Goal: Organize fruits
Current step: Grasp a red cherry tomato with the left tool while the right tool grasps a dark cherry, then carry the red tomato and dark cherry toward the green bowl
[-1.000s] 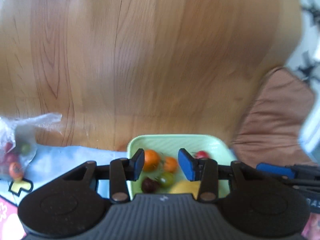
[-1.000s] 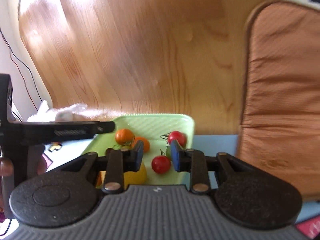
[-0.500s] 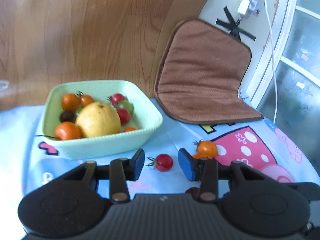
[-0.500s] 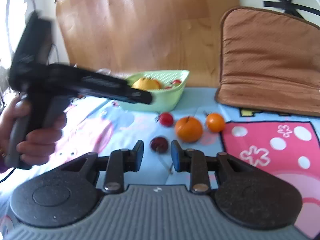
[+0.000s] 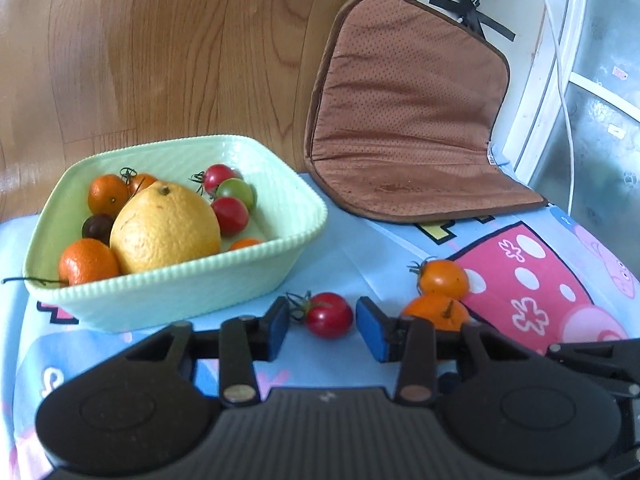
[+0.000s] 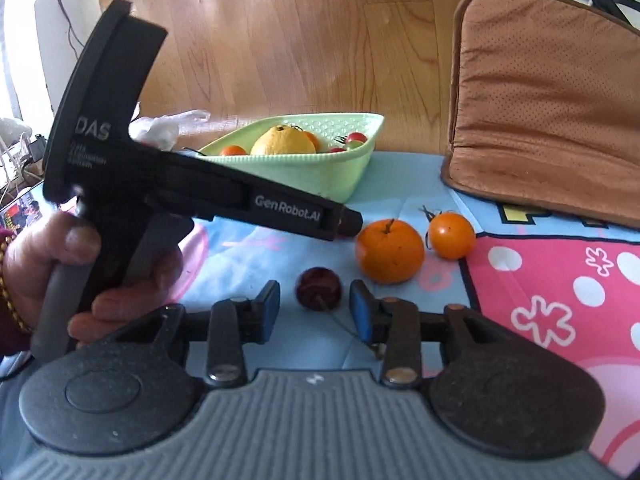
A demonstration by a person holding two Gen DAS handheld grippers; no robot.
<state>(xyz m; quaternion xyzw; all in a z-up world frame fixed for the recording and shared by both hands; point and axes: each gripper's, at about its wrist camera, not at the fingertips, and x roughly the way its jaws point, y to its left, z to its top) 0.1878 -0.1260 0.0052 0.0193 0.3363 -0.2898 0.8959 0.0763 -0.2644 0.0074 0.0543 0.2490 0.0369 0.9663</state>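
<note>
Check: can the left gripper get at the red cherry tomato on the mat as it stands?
Probably yes. The left gripper is open, and the red cherry tomato lies on the mat between its fingertips with a gap each side. The green bowl sits clear to the left.

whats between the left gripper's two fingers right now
A red cherry tomato with a green stem sits on the blue mat in the gap of the left gripper, touching neither finger. The left wrist view shows it.
</note>
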